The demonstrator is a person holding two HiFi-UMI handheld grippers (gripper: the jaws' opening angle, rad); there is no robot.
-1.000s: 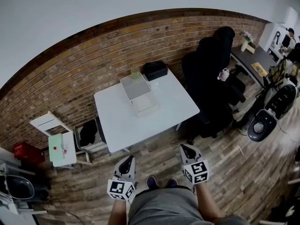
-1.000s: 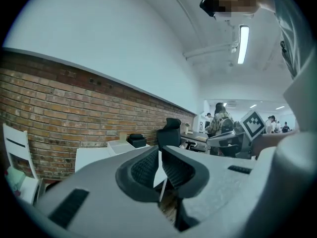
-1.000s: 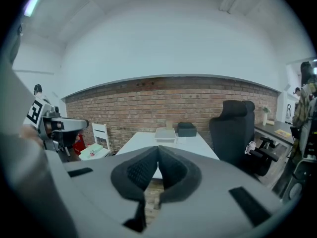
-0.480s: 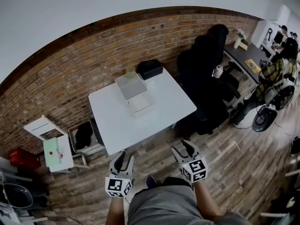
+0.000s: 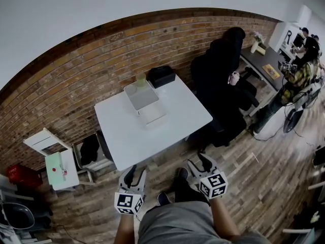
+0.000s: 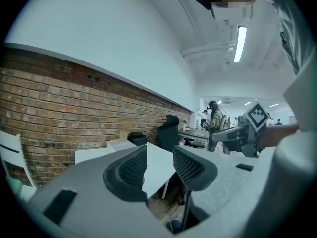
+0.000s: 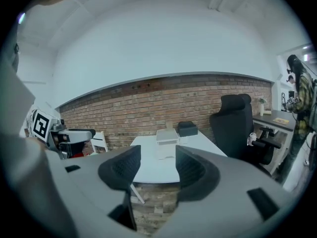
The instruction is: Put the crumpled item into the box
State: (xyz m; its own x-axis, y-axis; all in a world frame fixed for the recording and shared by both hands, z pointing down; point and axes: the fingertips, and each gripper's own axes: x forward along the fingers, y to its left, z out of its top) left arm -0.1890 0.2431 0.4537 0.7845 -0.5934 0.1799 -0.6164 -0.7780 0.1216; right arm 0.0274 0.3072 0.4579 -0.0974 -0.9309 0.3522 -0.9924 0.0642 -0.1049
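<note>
A white table stands ahead of me by the brick wall. On its far side sits a pale open box, and a small pale, see-through item lies just in front of it; its shape is too small to tell. My left gripper hangs low over the wooden floor short of the table's front edge, its jaws opening with nothing between them. My right gripper is beside it, open and empty. The right gripper view looks past its fingers to the box.
A black case and a greenish cup stand behind the box. A black office chair is at the table's right, with a desk and a standing person beyond. A white chair and a small side table sit left.
Both grippers' jaws have gone from shut to open. I have come slightly closer to the table, with one foot stepping forward. A person has walked into view at the right.
</note>
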